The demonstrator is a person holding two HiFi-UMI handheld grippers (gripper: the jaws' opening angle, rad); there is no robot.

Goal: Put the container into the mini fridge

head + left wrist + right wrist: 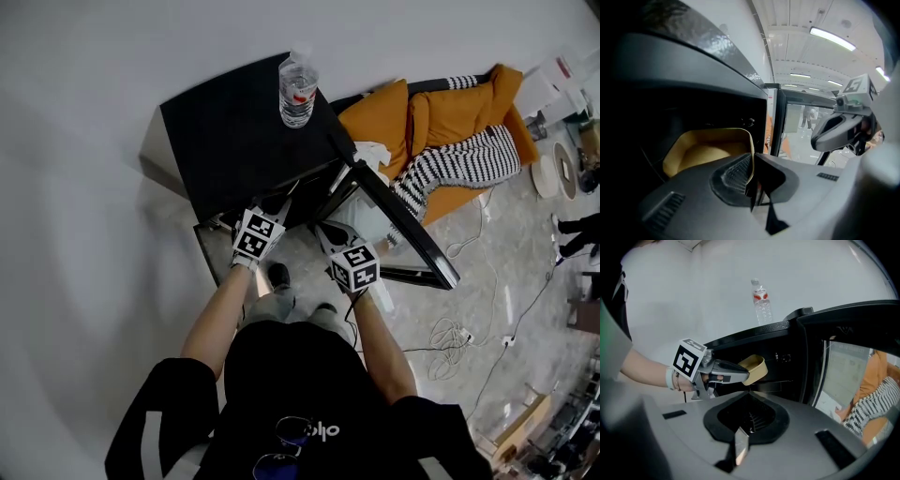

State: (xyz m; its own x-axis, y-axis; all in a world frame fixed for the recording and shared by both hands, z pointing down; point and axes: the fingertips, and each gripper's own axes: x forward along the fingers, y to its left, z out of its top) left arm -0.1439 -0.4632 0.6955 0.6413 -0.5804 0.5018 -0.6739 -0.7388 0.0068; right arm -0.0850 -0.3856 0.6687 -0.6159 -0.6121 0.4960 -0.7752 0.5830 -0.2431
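A tan open container [706,151] hangs in the dark opening of the black mini fridge [234,131]. My left gripper [752,182] is shut on its right rim. The right gripper view shows the same container [755,367] at the front of the fridge [754,333], held out from the left gripper [723,371]. The fridge door [403,225] stands swung open to the right. My right gripper [745,427] is a little back from the opening, beside the left one; its jaws look shut with nothing between them. In the head view, both marker cubes sit just in front of the fridge.
A clear water bottle [298,89] stands on the fridge top near its right edge. An orange sofa [450,108] with a striped cushion [469,159] lies behind the open door. Cables [450,333] trail across the floor at right. A white wall runs along the left.
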